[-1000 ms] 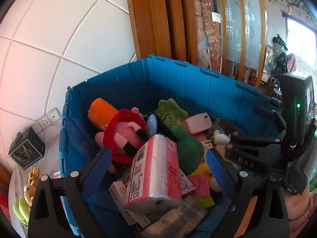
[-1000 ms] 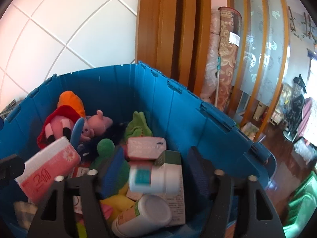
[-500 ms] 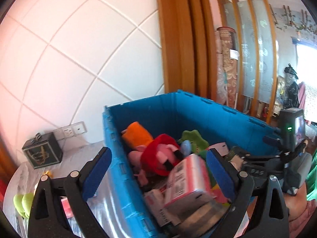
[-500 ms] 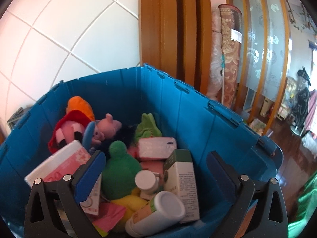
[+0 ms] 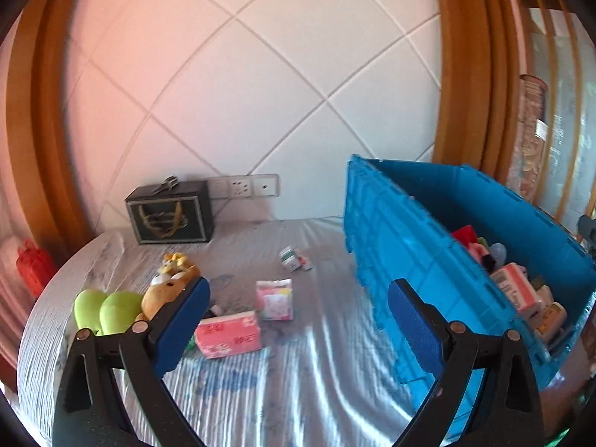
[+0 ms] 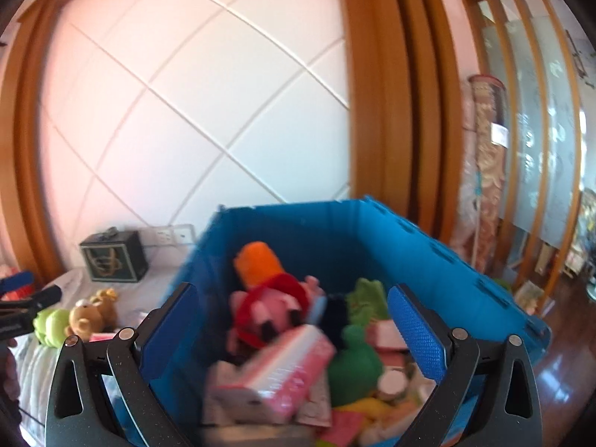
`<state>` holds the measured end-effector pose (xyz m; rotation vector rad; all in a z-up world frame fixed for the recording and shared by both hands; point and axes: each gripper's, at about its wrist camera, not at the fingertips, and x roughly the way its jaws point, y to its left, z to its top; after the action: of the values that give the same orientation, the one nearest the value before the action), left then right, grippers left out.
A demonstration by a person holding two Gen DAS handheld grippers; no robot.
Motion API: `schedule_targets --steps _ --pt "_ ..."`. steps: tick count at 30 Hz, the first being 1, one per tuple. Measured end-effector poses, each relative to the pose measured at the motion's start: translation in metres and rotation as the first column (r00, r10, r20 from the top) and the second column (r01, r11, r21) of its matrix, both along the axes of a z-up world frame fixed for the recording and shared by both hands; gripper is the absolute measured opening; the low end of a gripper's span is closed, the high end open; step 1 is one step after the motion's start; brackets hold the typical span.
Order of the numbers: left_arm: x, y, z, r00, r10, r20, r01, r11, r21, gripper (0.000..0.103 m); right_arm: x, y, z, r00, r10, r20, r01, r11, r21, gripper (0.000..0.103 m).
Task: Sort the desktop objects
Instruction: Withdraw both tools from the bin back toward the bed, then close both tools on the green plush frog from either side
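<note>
Presently: left gripper (image 5: 298,320) and right gripper (image 6: 290,331), jaws spread, empty. Hazard: pink tissue pack (image 5: 228,334) crowds plush bear (image 5: 169,290); careless approach snags both.

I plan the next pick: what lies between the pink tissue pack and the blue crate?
Only bare cloth separates the pink tissue pack and blue crate, per the left wrist view.

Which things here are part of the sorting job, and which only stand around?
Job: blue crate; pink tissue pack; small pink packet; small green-white box; bear plush; green plush.
Around: dark gift bag; wall sockets; red bag.
</note>
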<state>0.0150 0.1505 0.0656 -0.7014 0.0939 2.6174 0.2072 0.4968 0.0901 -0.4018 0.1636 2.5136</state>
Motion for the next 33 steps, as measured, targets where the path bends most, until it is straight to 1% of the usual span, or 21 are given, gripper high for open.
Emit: schedule_targets --steps 3,7,10,12,14,16,17,19,21,23,25,27,29,31,32,33 --pt "-0.016 -0.045 -0.015 0.996 0.09 0.026 -0.09 0.996 -0.001 0.098 -0.016 -0.031 0.009 0.998 0.063 -0.025 -0.063 0.998 0.018 0.103" --pt "-0.031 -0.108 -0.038 0.983 0.176 0.06 -0.175 0.984 -0.011 0.098 -0.045 -0.076 0.015 0.99 0.137 -0.032 -0.135 0.99 0.049 0.103" --pt "-0.048 -0.151 -0.063 0.968 0.217 0.125 -0.214 0.976 -0.035 0.098 -0.072 -0.111 0.011 0.982 0.188 -0.023 -0.187 0.981 0.048 0.103" --pt "-0.058 -0.177 -0.084 0.956 0.233 0.181 -0.225 0.972 -0.06 0.098 -0.097 -0.134 0.0 0.975 0.22 0.006 -0.221 0.975 0.02 0.103" --pt "-0.069 -0.203 -0.107 0.934 0.249 0.256 -0.231 0.968 -0.096 0.098 -0.118 -0.152 -0.014 0.971 0.234 0.041 -0.234 0.972 -0.018 0.103" --pt "-0.078 -0.225 -0.128 0.916 0.247 0.316 -0.222 0.968 -0.116 0.098 -0.143 -0.17 -0.036 0.964 0.254 0.08 -0.247 0.965 -0.085 0.103" --pt "-0.081 -0.237 -0.139 0.905 0.249 0.344 -0.217 0.968 -0.128 0.098 -0.158 -0.18 -0.05 0.958 0.27 0.1 -0.256 0.957 -0.135 0.103" --pt "-0.084 -0.252 -0.158 0.891 0.25 0.38 -0.208 0.967 -0.149 0.098 -0.176 -0.192 -0.072 0.949 0.287 0.134 -0.257 0.945 -0.203 0.103" --pt "-0.086 -0.267 -0.176 0.867 0.268 0.421 -0.22 0.962 -0.161 0.098 -0.195 -0.205 -0.097 0.933 0.308 0.187 -0.254 0.93 -0.264 0.103" --pt "-0.088 -0.28 -0.191 0.838 0.289 0.462 -0.241 0.957 -0.161 0.098 -0.211 -0.217 -0.119 0.911 0.333 0.245 -0.256 0.92 -0.297 0.103" --pt "-0.088 -0.289 -0.207 0.798 0.304 0.52 -0.257 0.953 -0.164 0.098 -0.222 -0.226 -0.137 0.891 0.355 0.282 -0.259 0.91 -0.324 0.103" --pt "-0.086 -0.294 -0.222 0.757 0.297 0.582 -0.249 0.955 -0.163 0.098 -0.233 -0.231 -0.154 0.868 0.382 0.318 -0.266 0.898 -0.352 0.103" --pt "-0.082 -0.296 -0.23 0.735 0.327 0.594 -0.275 0.945 -0.179 0.098 -0.242 -0.236 -0.172 0.838 0.419 0.349 -0.285 0.882 -0.374 0.103" --pt "-0.078 -0.295 -0.234 0.715 0.367 0.595 -0.295 0.93 -0.219 0.098 -0.249 -0.24 -0.186 0.816 0.452 0.36 -0.308 0.868 -0.391 0.103" --pt "-0.076 -0.293 -0.234 0.704 0.384 0.597 -0.299 0.923 -0.241 0.098 -0.253 -0.241 -0.195 0.798 0.479 0.365 -0.326 0.853 -0.408 0.103" --pt "-0.075 -0.292 -0.234 0.702 0.391 0.595 -0.298 0.92 -0.253 0.098 -0.255 -0.241 -0.201 0.789 0.494 0.366 -0.333 0.844 -0.421 0.103"
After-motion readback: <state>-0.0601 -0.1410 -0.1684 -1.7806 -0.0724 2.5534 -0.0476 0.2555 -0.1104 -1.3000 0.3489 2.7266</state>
